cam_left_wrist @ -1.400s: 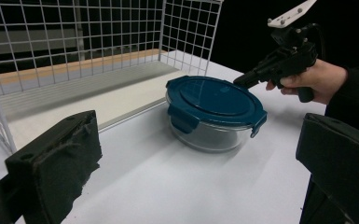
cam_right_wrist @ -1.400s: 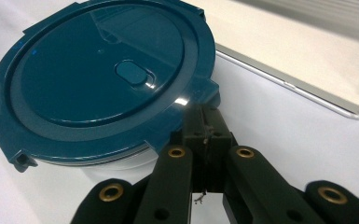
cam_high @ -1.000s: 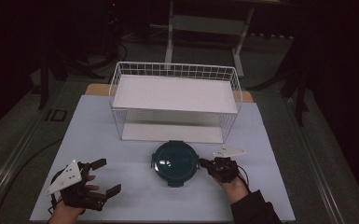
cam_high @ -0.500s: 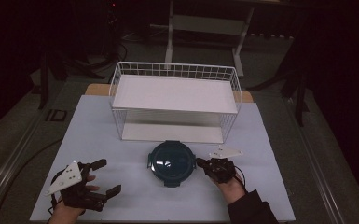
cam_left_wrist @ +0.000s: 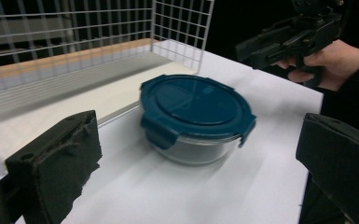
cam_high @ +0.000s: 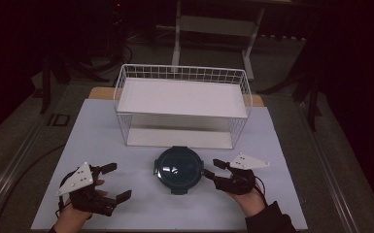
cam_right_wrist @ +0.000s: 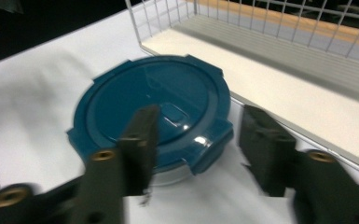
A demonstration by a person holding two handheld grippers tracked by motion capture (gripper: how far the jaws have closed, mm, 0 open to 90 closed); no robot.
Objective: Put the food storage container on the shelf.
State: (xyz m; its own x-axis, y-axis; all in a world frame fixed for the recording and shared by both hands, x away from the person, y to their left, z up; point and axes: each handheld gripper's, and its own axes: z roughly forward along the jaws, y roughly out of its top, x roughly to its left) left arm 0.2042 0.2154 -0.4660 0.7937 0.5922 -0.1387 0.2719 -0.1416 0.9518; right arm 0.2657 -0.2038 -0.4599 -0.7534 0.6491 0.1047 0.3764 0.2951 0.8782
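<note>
Right hand-held gripper point(cam_high: 209, 170) jaws just opened, spread empty at the container point(cam_high: 178, 168) clip near the desk point(cam_high: 102, 145) front edge; latch likely released.

Place: dim lab or studio
Signs: white table point(cam_high: 102, 141) as test stage, metal stands point(cam_high: 213, 29) behind, cables point(cam_high: 9, 170) across carpeted floor point(cam_high: 320, 145)

room: dark | floor point(cam_high: 39, 131): grey | table point(cam_high: 102, 131): white top | behind: metal stand point(cam_high: 213, 29)
</note>
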